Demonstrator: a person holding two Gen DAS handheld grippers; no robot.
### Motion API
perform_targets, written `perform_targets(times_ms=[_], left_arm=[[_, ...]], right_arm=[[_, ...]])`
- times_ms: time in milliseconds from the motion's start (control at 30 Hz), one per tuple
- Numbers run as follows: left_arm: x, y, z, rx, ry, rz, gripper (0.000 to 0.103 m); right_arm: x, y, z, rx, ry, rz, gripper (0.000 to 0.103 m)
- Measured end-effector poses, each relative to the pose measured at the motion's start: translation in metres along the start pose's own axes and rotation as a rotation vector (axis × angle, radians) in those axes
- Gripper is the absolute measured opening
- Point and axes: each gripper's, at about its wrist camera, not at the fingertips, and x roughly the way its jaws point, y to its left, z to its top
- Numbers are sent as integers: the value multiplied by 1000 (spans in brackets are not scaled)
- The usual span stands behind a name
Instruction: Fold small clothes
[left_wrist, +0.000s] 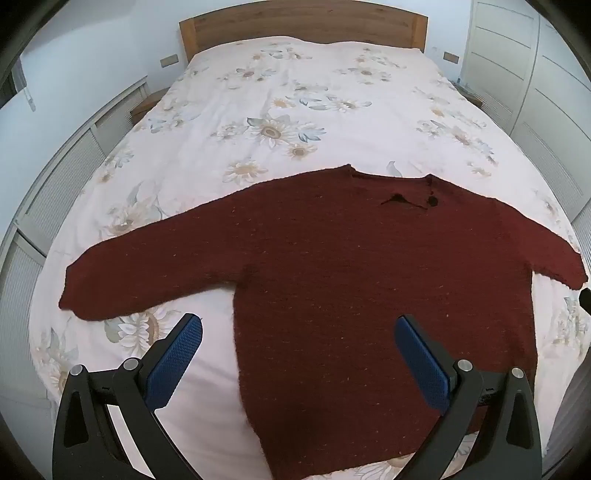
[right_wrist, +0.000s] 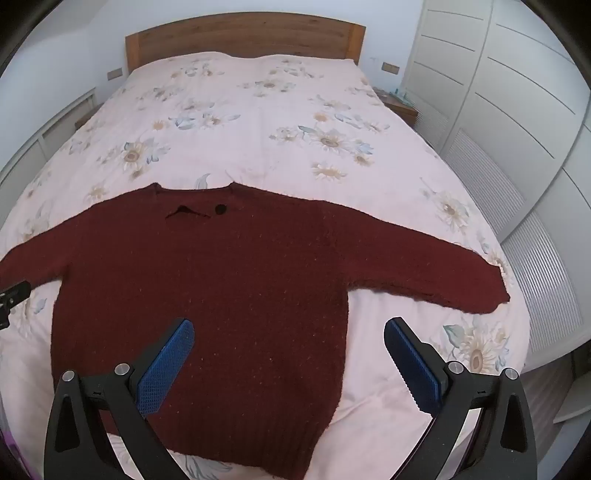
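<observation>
A dark red knitted sweater (left_wrist: 340, 266) (right_wrist: 207, 280) lies flat on the bed with both sleeves spread out and its neck toward the headboard. My left gripper (left_wrist: 298, 325) hovers open above the sweater's lower left side, its blue pads wide apart with nothing between them. My right gripper (right_wrist: 289, 328) hangs open over the sweater's lower right side, also holding nothing. A dark bit of the left gripper (right_wrist: 13, 295) shows at the left edge of the right wrist view. The sweater's left sleeve (left_wrist: 140, 273) and right sleeve (right_wrist: 436, 273) both rest flat on the cover.
The bed carries a pale pink floral cover (left_wrist: 295, 96) (right_wrist: 258, 118) and a wooden headboard (left_wrist: 303, 26) (right_wrist: 243, 35). White wardrobe doors (right_wrist: 498, 92) stand along the right, louvred white panels (left_wrist: 62, 177) along the left. A small bedside table (right_wrist: 400, 105) sits at the far right.
</observation>
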Motion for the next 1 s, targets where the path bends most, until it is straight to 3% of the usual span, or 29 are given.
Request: perform_targets(times_ms=[300, 333, 433, 1000], left_arm=[[-1, 11, 3, -19, 1, -23, 102], [-3, 7, -4, -9, -8, 12, 102], [1, 8, -1, -8, -1, 22, 102], [4, 3, -9, 21, 3, 44, 102]], right_arm=[[-5, 0, 6, -6, 5, 2, 103], [-5, 4, 5, -12, 2, -7, 103], [-8, 3, 6, -13, 2, -9, 103], [0, 2, -1, -19, 9, -11, 103]])
